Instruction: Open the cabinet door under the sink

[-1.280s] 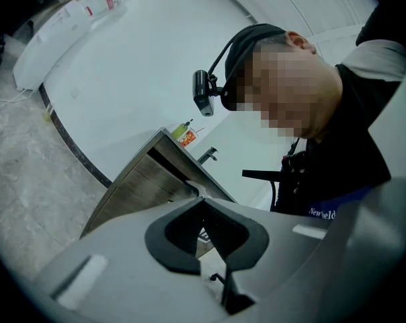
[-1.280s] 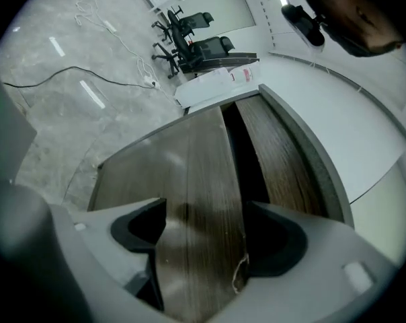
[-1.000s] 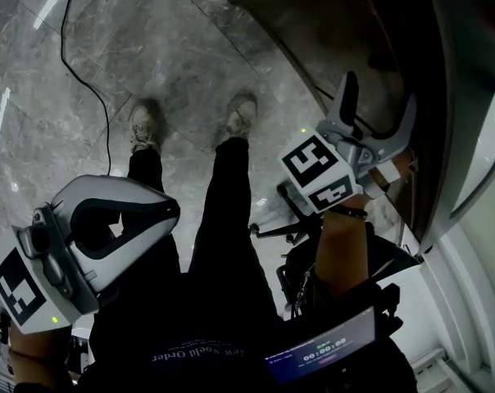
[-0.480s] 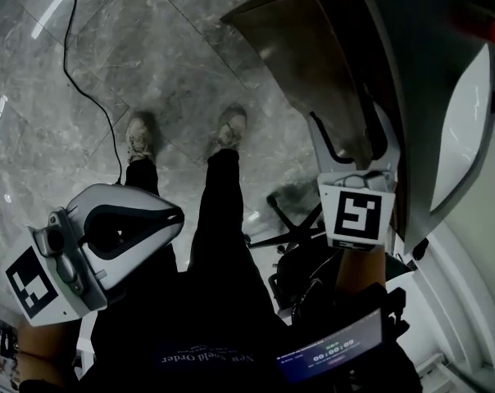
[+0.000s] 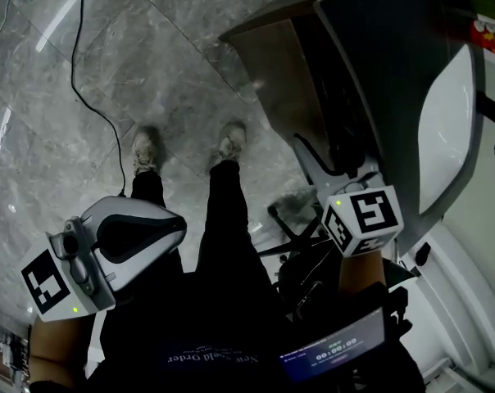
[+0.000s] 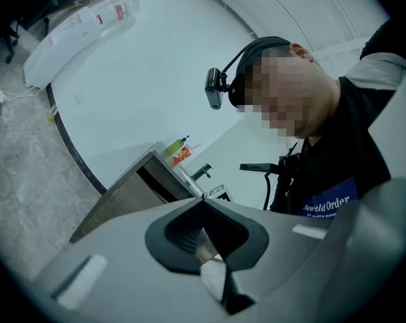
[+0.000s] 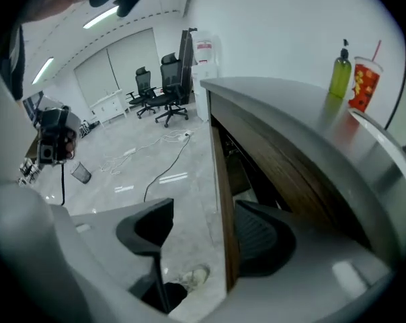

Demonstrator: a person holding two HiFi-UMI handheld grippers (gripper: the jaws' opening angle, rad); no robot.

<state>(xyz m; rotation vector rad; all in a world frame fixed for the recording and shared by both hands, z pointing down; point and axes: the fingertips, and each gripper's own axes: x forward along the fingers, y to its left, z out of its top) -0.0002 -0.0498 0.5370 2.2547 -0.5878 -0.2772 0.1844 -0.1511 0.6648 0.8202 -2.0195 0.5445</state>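
The brown cabinet door [image 5: 284, 72] under the sink stands swung out over the floor. My right gripper [image 5: 342, 158] points down at its free edge. In the right gripper view the door's thin edge [image 7: 223, 200] runs between the jaws of the right gripper [image 7: 203, 231], which are closing. The right pad [image 7: 260, 237] is close to the wood and the left pad [image 7: 149, 224] stands clearly off it. My left gripper [image 5: 180, 222] hangs at the lower left, far from the cabinet [image 6: 132, 194], held level with its tips together and nothing in it.
The grey counter [image 7: 304, 110] carries a green bottle [image 7: 340, 73] and a red cup [image 7: 364, 83]; the white sink basin [image 5: 444, 129] lies at the right. A black cable [image 5: 92, 97] trails over the marble floor. The person's shoes [image 5: 145, 146] are beside the door. Office chairs [image 7: 163, 93] stand far back.
The right gripper has rolled and tipped downward along the door's edge, and its jaws have narrowed around it. The left gripper has risen slightly.
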